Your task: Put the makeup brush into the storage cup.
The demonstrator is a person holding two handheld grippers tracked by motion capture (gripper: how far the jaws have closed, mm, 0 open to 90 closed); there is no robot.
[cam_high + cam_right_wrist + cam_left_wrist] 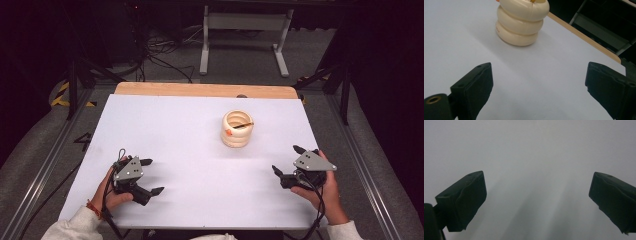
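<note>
On the desk [200, 165] my left tool [150, 176] and right tool [287, 160] rest gaping, empty; the cream ribbed holder [237, 129] stands beyond, pencil [243, 125] already inside, seemingly done.

We see one thing standing in the way on the white surface [200, 165]: a cream holder [237, 129] made of stacked rings, with a thin stick [243, 124] poking out of its top. It stands past the middle, a bit to the right. All around it the surface is bare, so a tool could slide in from any side. The left tool [152, 176] sits near the front left with its jaws wide apart, and flat white lies ahead of it. The right tool [287, 160] sits near the front right, jaws wide apart too. Between it and the holder we see open room. Between the two tools there is a wide free stretch.
</note>
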